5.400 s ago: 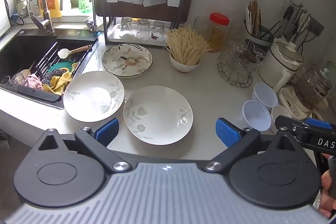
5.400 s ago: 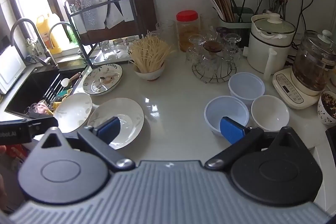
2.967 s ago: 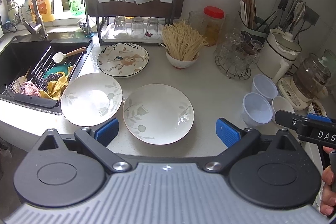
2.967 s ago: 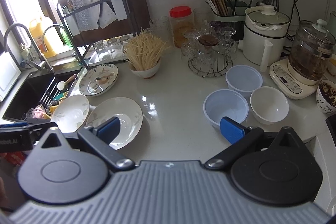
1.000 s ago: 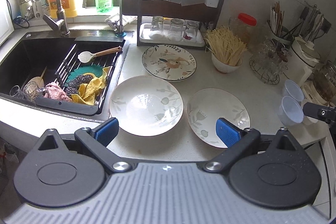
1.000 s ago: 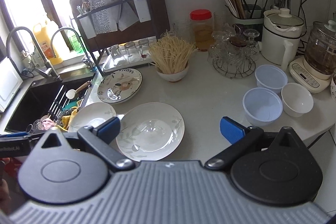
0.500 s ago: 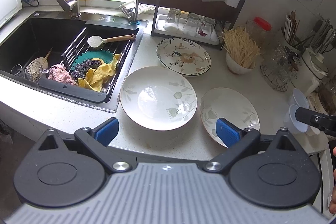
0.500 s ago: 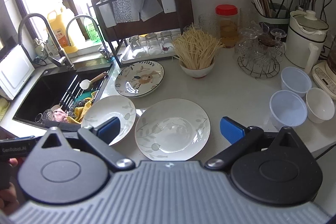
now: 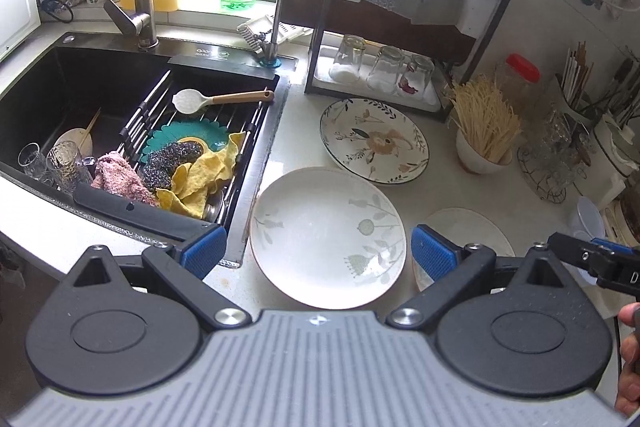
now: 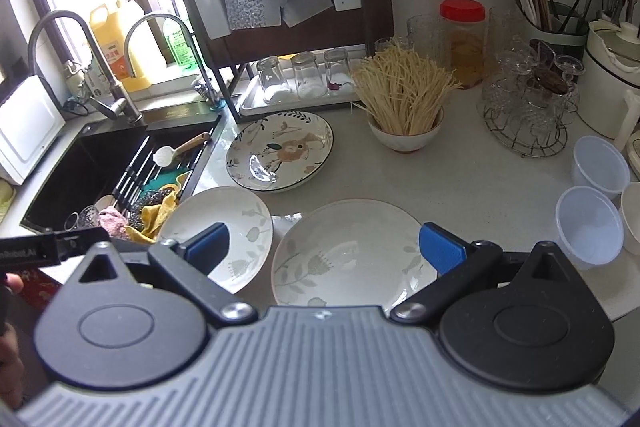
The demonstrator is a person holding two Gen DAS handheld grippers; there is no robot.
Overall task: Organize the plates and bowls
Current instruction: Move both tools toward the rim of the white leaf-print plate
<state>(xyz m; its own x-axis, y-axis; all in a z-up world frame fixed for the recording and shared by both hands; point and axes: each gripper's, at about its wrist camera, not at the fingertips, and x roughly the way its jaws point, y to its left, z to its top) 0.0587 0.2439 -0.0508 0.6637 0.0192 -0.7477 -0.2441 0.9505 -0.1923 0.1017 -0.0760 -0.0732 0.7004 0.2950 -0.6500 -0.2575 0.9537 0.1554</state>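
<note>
Three plates lie on the pale counter. A white leaf-patterned plate (image 9: 328, 235) sits by the sink edge, framed by my open left gripper (image 9: 318, 253). A second white plate (image 10: 352, 253) lies to its right, under my open right gripper (image 10: 324, 247). Behind them rests a flower-painted plate (image 9: 374, 141) with a dark rim. At the right stand two translucent plastic bowls (image 10: 590, 225) and a white bowl (image 10: 632, 217), partly cut off by the frame. Both grippers hover above the counter's front edge, holding nothing.
A black sink (image 9: 100, 95) at the left holds a drain rack, cloths, a spoon and glasses. A dark dish rack (image 10: 280, 7) with upturned glasses stands at the back. A bowl of noodles (image 10: 406, 99), a red-lidded jar (image 10: 462, 43) and a wire glass stand (image 10: 528, 107) crowd the rear right.
Both grippers have swung left and moved closer to the counter. The left one now centres on the plate by the sink, the right one on the plate beside it. Both stayed open.
</note>
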